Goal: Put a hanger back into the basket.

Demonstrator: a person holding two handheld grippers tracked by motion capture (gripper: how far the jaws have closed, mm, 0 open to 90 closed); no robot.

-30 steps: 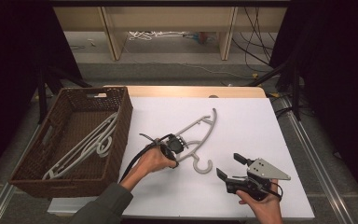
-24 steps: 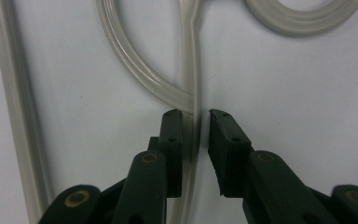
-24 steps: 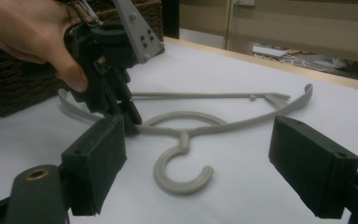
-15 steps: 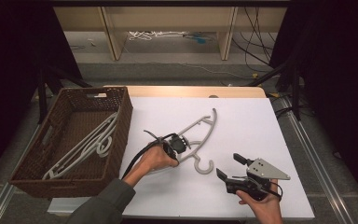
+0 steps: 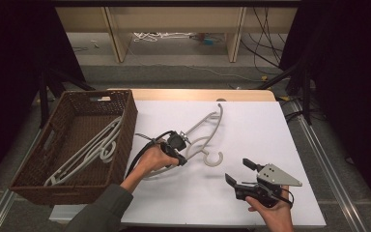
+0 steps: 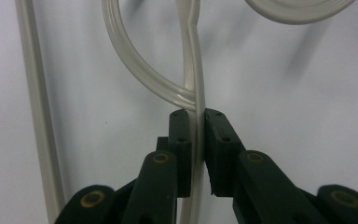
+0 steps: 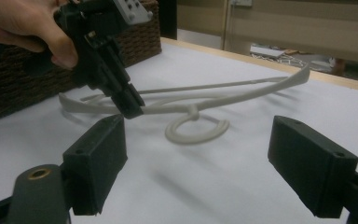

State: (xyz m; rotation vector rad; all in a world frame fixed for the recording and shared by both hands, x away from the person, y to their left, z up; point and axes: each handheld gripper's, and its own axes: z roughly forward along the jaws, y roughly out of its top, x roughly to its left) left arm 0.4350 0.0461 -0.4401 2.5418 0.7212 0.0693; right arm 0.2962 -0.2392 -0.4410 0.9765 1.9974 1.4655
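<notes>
The hanger [image 5: 200, 137] lies flat on the white sheet [image 5: 251, 125], just right of the basket [image 5: 125, 121], its long axis slanting from near the basket's front corner up and away toward the sheet's far middle, its hook [image 5: 214, 159] curling toward the person. The left gripper [image 5: 179, 155] sits at the hanger's near end, the end closest to the basket. In the left gripper view its jaws are nearly closed on a thin bar of the hanger [image 6: 196, 116], one pad touching each side, right where a curved loop joins the bar. The right gripper view shows the same grip from the side: the left gripper [image 7: 131, 108] comes down on the hanger [image 7: 214, 100], which looks to rest on the sheet or barely above it.

The right gripper [image 5: 239, 171] hovers over the sheet well right of the basket and nearer the person than the hook, its jaws spread wide and holding nothing. It points toward the hook [image 7: 196, 128].

The basket already holds another hanger [image 5: 84, 150]. Judging from this, the gripped hanger goes there too. The left hand is much the nearer to the basket, and the move will turn on swinging the hanger's long axis round to match the basket's length, since the far tip reaches well away from it.
</notes>
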